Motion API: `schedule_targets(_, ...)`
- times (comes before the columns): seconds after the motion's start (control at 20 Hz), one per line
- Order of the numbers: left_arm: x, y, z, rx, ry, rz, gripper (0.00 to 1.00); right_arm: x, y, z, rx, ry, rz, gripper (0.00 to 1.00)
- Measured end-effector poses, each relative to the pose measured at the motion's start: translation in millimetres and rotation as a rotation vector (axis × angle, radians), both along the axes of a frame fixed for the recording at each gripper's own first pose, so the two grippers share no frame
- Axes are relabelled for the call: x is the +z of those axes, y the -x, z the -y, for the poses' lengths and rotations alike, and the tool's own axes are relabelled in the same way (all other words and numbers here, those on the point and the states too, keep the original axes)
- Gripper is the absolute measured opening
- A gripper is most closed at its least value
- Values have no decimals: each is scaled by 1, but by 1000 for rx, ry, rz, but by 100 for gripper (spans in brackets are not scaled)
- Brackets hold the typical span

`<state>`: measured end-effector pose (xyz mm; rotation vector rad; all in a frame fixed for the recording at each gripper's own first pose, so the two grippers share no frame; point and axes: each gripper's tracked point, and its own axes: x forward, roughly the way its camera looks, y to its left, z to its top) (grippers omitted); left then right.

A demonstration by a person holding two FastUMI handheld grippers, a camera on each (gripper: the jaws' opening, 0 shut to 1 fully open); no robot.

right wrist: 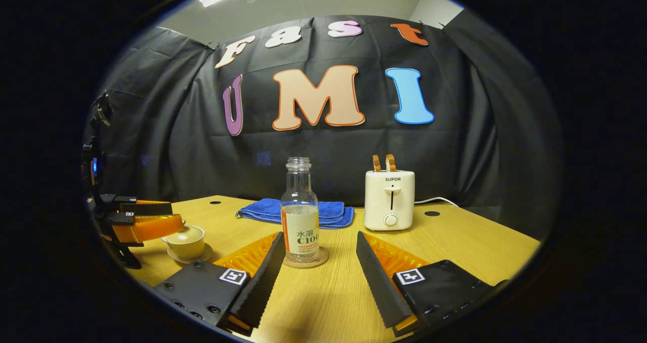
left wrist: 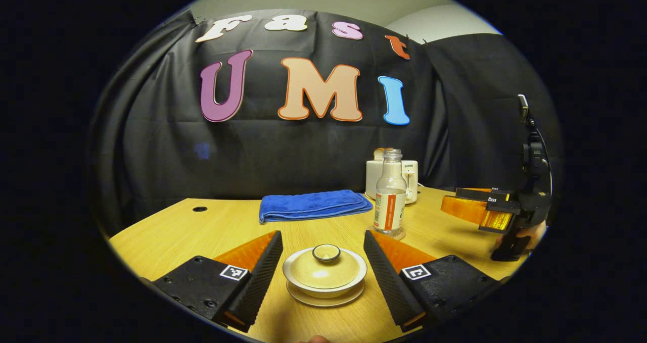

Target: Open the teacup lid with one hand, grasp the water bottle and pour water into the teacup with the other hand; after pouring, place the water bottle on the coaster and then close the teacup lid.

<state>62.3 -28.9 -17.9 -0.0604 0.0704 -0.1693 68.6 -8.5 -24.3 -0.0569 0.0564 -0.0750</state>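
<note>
In the left gripper view a cream teacup (left wrist: 325, 282) on a saucer, its lid (left wrist: 326, 268) on, sits between the fingers of my open left gripper (left wrist: 322, 237), which touch nothing. Behind it to the right, a clear uncapped water bottle (left wrist: 389, 201) stands on a round coaster (left wrist: 399, 235). My right gripper (left wrist: 450, 206) hovers at the far right. In the right gripper view the water bottle (right wrist: 299, 216) stands upright on the coaster (right wrist: 323, 258), just ahead of my open right gripper (right wrist: 320, 238). At the left, the teacup (right wrist: 186, 241) sits below my left gripper (right wrist: 174, 223).
A folded blue towel (left wrist: 313, 205) lies at the back of the wooden table (left wrist: 167, 232). A white toaster (right wrist: 389, 199) with bread in its slots stands behind the bottle, its cord trailing right. The black cloth wall closes off the back.
</note>
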Motion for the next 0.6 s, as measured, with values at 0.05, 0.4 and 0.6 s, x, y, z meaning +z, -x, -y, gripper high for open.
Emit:
schedule_targets(0.05,-2,1,0,5,0,-4,94,0,0,0,-1,0,1,91)
schedule_targets(0.4,-2,11,-22,110,-11,-10,95,1,9,1,-4,1,3,89)
schedule_targets(0.6,-1,18,-26,140,-14,-7,95,3,16,2,-21,2,7,92)
